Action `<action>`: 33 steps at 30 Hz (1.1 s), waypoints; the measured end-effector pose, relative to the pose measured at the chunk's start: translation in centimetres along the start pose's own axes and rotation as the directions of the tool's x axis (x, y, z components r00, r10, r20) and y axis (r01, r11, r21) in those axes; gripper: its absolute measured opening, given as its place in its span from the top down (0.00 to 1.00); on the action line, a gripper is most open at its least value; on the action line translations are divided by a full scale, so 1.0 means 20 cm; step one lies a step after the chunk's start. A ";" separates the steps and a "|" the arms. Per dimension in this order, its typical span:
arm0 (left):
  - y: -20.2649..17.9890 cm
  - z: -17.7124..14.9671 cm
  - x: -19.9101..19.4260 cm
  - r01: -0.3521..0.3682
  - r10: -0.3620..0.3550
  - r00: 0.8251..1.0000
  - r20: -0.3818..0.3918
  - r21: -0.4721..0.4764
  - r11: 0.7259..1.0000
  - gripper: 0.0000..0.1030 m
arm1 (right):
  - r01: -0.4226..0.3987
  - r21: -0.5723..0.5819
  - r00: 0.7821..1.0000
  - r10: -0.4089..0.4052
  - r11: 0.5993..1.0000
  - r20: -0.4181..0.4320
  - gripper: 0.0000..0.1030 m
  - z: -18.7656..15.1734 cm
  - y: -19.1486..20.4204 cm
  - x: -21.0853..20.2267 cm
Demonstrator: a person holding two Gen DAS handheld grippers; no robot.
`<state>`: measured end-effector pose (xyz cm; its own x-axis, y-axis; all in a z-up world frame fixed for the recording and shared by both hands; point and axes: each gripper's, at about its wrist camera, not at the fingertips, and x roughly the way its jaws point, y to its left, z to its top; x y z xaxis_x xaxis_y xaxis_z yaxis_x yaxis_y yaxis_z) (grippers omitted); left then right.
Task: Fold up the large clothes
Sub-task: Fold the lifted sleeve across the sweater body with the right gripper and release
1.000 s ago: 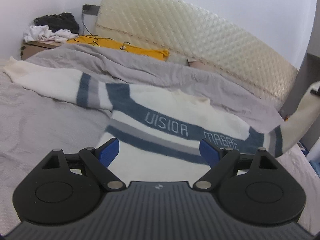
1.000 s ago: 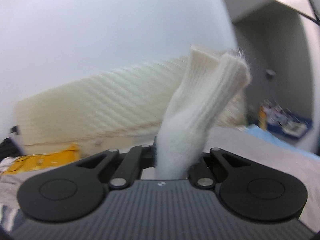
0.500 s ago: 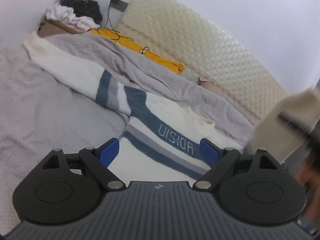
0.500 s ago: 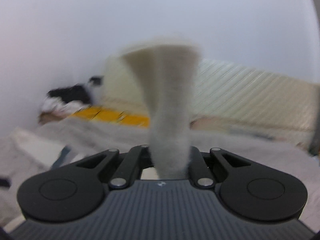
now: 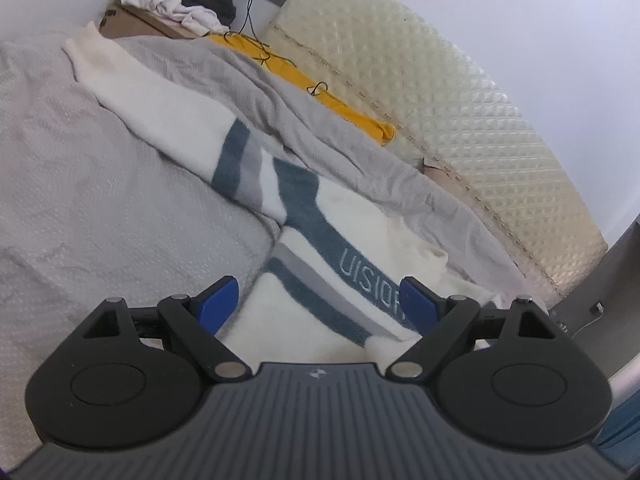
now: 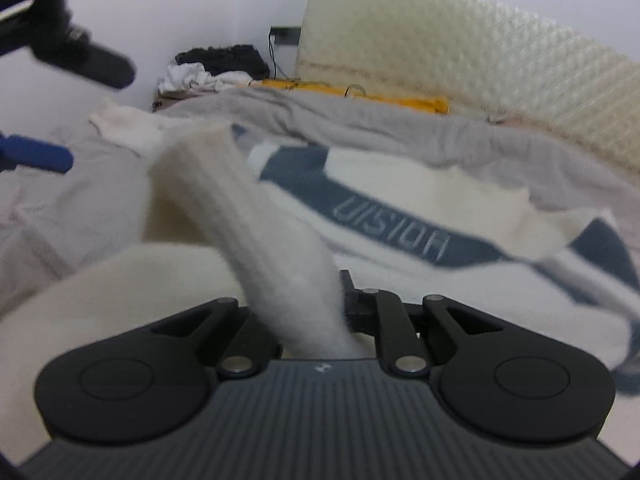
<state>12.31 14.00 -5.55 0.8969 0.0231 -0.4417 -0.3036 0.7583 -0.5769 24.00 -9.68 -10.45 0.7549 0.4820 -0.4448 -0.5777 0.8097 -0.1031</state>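
At the bed's [image 5: 80, 200] head edge: quilted cream headboard [image 5: 460, 112], yellow cloth [image 5: 320, 92], crumpled clothes (apparently on a cardboard box [image 5: 132, 24]).

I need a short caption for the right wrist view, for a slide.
Right gripper shut on the sweater's cuff, carrying the sleeve across the body.

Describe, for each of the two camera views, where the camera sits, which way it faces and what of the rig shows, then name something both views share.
Left wrist: sits on the left gripper, open and empty, looking down over the sweater on the bed toward the headboard.
Right wrist: sits on the right gripper, clamping the sleeve cuff; the left gripper's blue fingers show at left.
Shared: sweater, yellow cloth, headboard.
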 end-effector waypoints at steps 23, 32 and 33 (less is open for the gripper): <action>-0.20 -0.16 0.02 0.058 -0.044 0.994 -0.097 0.156 0.986 0.13 | -0.153 0.194 0.962 0.190 0.969 -0.194 0.38 -0.09 -0.01 -0.47; -0.29 -0.32 0.14 0.062 -0.010 0.980 -0.198 0.260 0.964 0.21 | 0.094 0.424 0.985 -0.023 0.901 -0.169 0.41 -0.09 -0.38 -0.50; -0.30 -0.34 0.17 0.066 -0.007 0.978 -0.209 0.277 0.959 0.26 | 0.097 0.436 0.986 -0.026 0.895 -0.166 0.49 -0.08 -0.40 -0.47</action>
<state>14.99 5.08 -8.12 0.8117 -0.1191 -0.5718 -0.1429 0.9088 -0.3920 21.00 -21.33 -6.93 0.7077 0.3989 -0.5831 -0.3085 0.9170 0.2529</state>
